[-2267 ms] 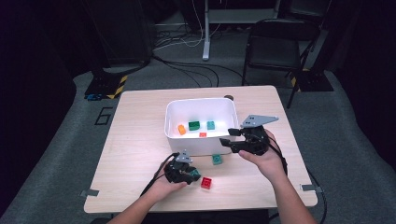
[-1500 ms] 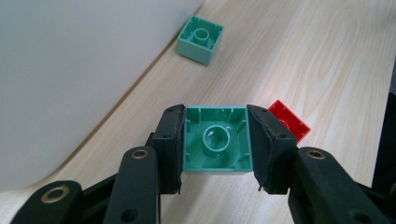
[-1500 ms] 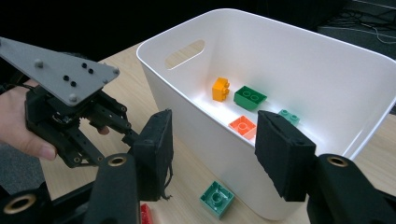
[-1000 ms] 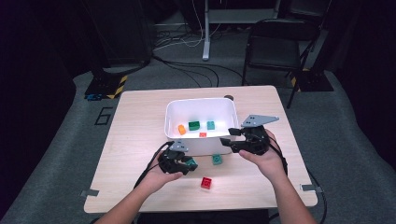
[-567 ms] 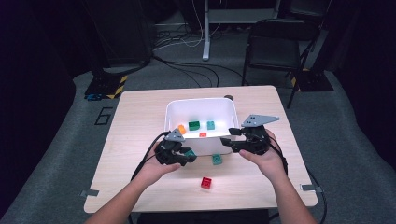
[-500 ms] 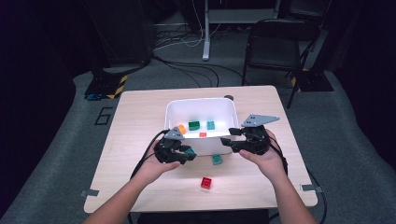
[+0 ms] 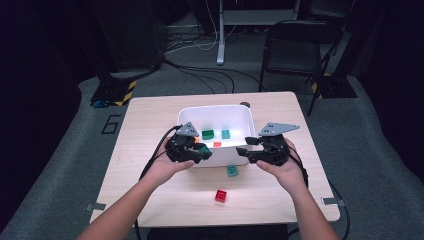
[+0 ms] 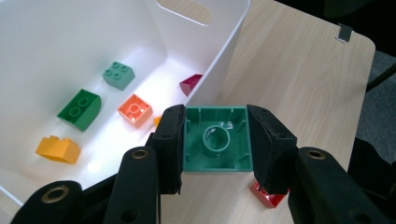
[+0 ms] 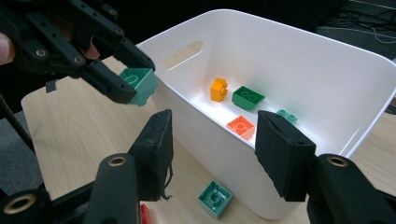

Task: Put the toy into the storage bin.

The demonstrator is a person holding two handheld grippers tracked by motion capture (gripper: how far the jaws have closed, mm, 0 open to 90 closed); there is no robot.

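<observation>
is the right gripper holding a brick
No, the right gripper has open jaws with nothing between them, the white bin behind.

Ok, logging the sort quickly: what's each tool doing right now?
Left tool: closed on a green brick, beside the bin.
Right tool: open, holding nothing.

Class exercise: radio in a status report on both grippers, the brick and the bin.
Left gripper shut on green brick, at white bin rim. Right gripper open, empty. Nothing in the way.

Glossy plastic brick (image 8: 215, 140) (matt wooden table (image 8: 299, 79)).
</observation>
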